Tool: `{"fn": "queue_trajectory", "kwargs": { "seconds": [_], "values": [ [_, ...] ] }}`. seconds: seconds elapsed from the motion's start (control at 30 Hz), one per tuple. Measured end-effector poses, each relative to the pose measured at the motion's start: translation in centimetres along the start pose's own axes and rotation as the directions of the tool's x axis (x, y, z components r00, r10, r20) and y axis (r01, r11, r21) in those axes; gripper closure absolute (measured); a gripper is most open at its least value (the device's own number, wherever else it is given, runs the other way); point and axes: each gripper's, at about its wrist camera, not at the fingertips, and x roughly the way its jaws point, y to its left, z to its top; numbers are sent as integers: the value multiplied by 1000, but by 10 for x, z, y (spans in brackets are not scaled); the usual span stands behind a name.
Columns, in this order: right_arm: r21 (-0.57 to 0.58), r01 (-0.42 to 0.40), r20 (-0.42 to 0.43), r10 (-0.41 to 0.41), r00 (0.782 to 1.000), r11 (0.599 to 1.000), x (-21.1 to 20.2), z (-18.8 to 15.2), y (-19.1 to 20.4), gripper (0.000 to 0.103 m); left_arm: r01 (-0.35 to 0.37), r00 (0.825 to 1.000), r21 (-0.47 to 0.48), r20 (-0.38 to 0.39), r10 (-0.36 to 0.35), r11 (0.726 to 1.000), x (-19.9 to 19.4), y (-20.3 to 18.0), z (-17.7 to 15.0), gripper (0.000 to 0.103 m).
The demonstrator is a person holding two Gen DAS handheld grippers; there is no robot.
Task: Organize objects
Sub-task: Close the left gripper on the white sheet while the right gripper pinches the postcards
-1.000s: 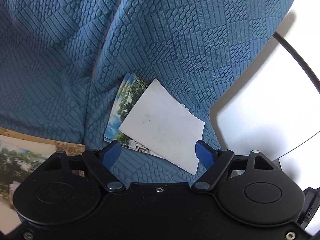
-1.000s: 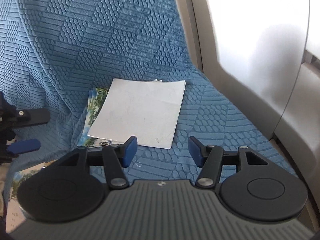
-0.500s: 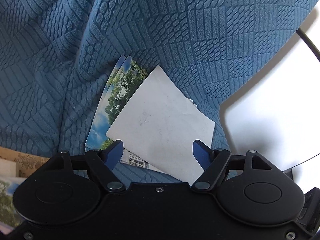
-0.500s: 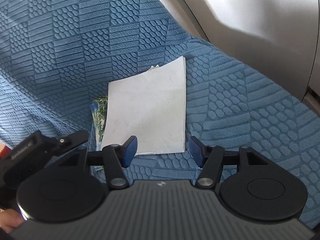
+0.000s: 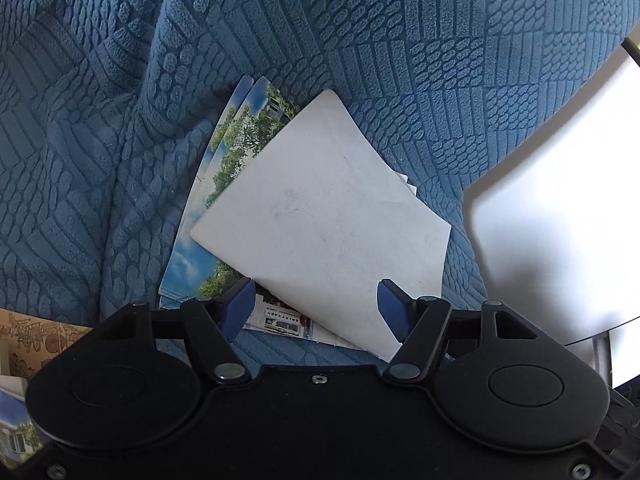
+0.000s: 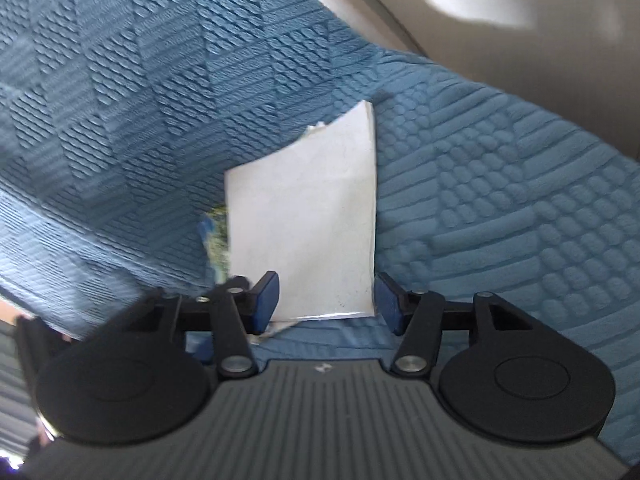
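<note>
1. Task item: loose stack of thin glossy printed photo cards [image 5: 224, 184], tree-and-sky pics, topped by one blank white card lying face-down [image 5: 320, 220]. Stack lies on the blue quilted textured fabric cover [image 5: 400, 60], in the fold where seat meets backrest, nr the cover's right edge by the white panel [image 5: 560, 200].
2. Progress: early, by my reading. Cards fanned and skewed, edges not squared; nothing lifted or gripped. Squaring and relocating are left to do. More printed sheets [image 5: 24, 360] show at the lower-left corner of left wrist view, apart from the stack; destination can't be told.
3. Left gripper [image 5: 316, 304]: blue fingers spread wide, holding nothing; near corner of white card sits betw. them, contact uncertain.
4. Right gripper [image 6: 326, 298]: fingers apart, empty, straddling near edge of white card [image 6: 304, 232]; view motion-blurred.
5. Change vs. 1 s ago: both grippers have closed in on the stack, which fills more of each view. Right view has swung so the card reads end-on. Finger spacing about as before on both. Stack itself seems unmoved.
</note>
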Motion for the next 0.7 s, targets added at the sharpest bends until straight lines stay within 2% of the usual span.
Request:
{"fn": "queue_trajectory", "kwargs": {
  "seconds": [0.13, 0.23, 0.4, 0.53, 0.6, 0.63, 0.7],
  "values": [
    [8, -66, 18, 66, 998, 998, -3, 1, 3, 47, 25, 1000, -44, -6, -26, 999, -4, 3, -1, 38],
    [40, -144, 32, 143, 989, 989, -6, 3, 2, 47, 112, 994, -110, -4, -113, 988, -10, 7, -4, 35],
    [93, -228, 35, 225, 974, 969, -4, 5, 1, 47, 235, 970, -251, -5, -245, 939, -8, 15, -6, 34],
    [108, -241, 34, 238, 971, 965, -3, 5, 0, 47, 277, 955, -343, 0, -295, 897, 3, 19, -8, 37],
    [127, -257, 38, 255, 966, 958, -4, 6, -2, 47, 298, 946, -407, 4, -324, 864, 11, 25, -10, 40],
    [135, -263, 41, 260, 965, 955, -4, 6, -4, 47, 315, 937, -457, 10, -349, 832, 16, 30, -13, 42],
    [145, -266, 44, 263, 964, 953, -4, 6, -5, 47, 367, 908, -553, 39, -417, 748, 24, 41, -18, 54]
  ]
}}
